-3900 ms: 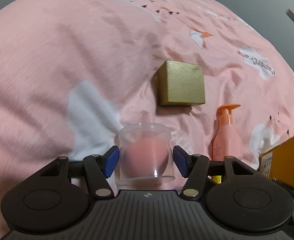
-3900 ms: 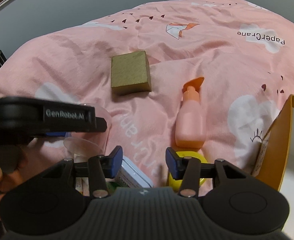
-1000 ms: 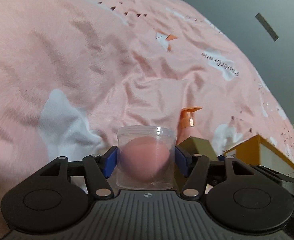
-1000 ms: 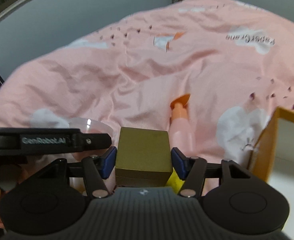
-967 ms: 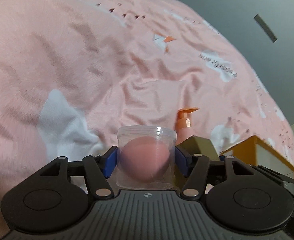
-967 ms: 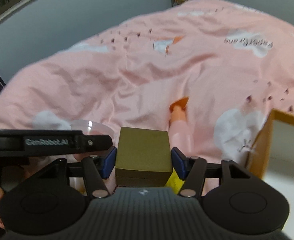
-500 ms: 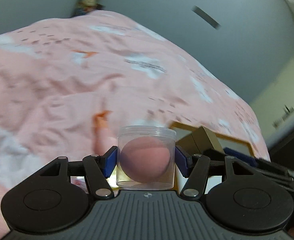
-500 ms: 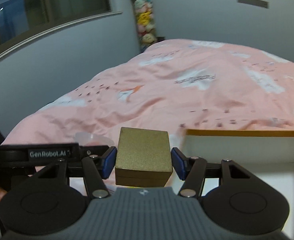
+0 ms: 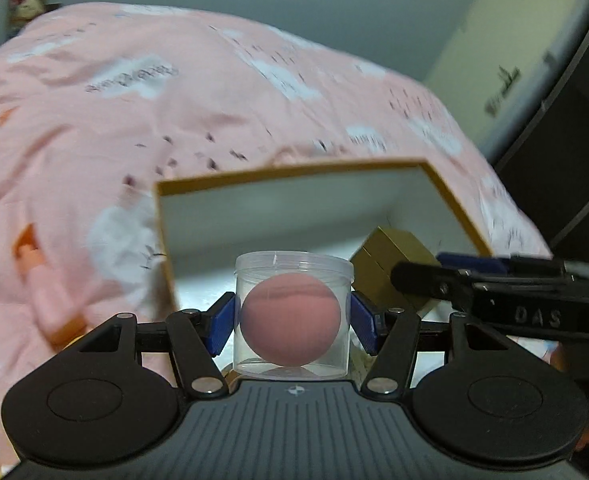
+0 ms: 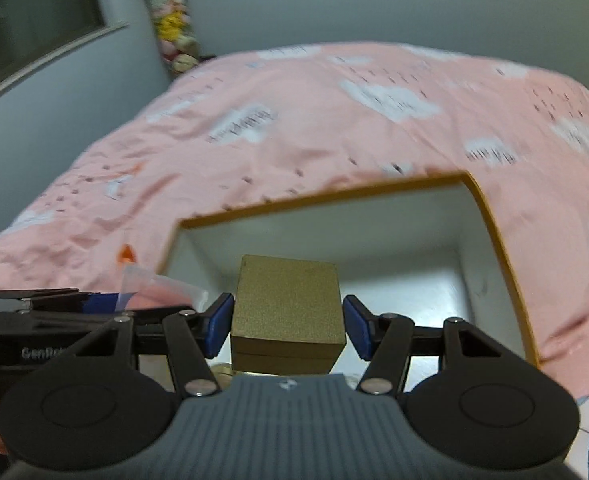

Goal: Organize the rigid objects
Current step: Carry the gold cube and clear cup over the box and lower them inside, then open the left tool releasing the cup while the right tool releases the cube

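Observation:
My left gripper point(image 9: 292, 318) is shut on a clear plastic jar point(image 9: 293, 316) with a pink sponge ball inside, held over the near edge of an open yellow-rimmed box point(image 9: 294, 170) with a white inside. My right gripper point(image 10: 288, 322) is shut on a gold cube box point(image 10: 288, 312) and holds it above the same open box point(image 10: 334, 196). The gold cube point(image 9: 394, 276) and the right gripper's side show at the right of the left wrist view. The left gripper's side and the jar point(image 10: 150, 284) show at the left of the right wrist view.
The box lies on a pink bedspread point(image 9: 114, 100) with white clouds. A pink pump bottle point(image 9: 48, 300) lies on the bed left of the box. Grey walls, a shelf of plush toys point(image 10: 170, 24) and dark furniture point(image 9: 566, 152) lie beyond the bed.
Both grippers have swung right from the bed to over the open box, each still holding its object. The box now fills the middle of both views.

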Action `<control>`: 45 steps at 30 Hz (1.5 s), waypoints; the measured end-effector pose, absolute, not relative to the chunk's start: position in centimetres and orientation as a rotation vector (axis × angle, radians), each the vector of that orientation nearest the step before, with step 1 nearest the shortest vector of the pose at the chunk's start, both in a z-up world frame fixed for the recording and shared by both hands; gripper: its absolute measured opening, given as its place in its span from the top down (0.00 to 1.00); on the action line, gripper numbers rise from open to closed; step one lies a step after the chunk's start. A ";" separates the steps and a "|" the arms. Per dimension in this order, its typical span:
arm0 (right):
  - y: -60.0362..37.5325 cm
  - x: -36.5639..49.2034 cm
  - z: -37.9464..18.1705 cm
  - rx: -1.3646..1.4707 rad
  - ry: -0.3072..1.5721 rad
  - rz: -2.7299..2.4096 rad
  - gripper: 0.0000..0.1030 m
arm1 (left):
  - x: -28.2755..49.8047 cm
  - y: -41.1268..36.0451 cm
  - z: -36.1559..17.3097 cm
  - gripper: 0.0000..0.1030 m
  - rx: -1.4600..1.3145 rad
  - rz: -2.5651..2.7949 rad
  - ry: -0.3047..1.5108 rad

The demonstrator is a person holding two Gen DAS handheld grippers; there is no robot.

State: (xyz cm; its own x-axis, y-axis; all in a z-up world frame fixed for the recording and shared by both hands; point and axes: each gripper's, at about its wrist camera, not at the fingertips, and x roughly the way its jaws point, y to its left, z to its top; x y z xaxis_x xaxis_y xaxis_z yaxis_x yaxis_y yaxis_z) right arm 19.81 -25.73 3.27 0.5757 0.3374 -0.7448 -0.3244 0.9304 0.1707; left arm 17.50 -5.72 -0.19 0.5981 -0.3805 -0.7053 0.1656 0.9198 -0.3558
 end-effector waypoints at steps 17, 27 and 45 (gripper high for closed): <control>-24.7 23.1 -1.3 -0.029 0.985 0.354 0.43 | 21.1 -10.4 -4.2 0.32 0.189 -0.229 1.002; -23.5 23.7 -2.1 -0.066 1.001 0.360 0.43 | 21.3 -9.7 -4.1 0.23 0.147 -0.257 0.970; -22.2 24.9 -1.9 -0.106 0.996 0.344 0.43 | 19.6 0.2 0.2 0.42 -0.320 -0.243 0.880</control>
State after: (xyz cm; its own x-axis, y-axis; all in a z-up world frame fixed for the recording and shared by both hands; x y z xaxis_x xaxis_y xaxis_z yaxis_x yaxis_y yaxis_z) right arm 24.91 -22.16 -1.87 0.4943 0.2355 -0.8368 -0.3314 0.9410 0.0691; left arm 19.62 0.18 0.22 0.6150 -0.3370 -0.7129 0.0766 0.9254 -0.3713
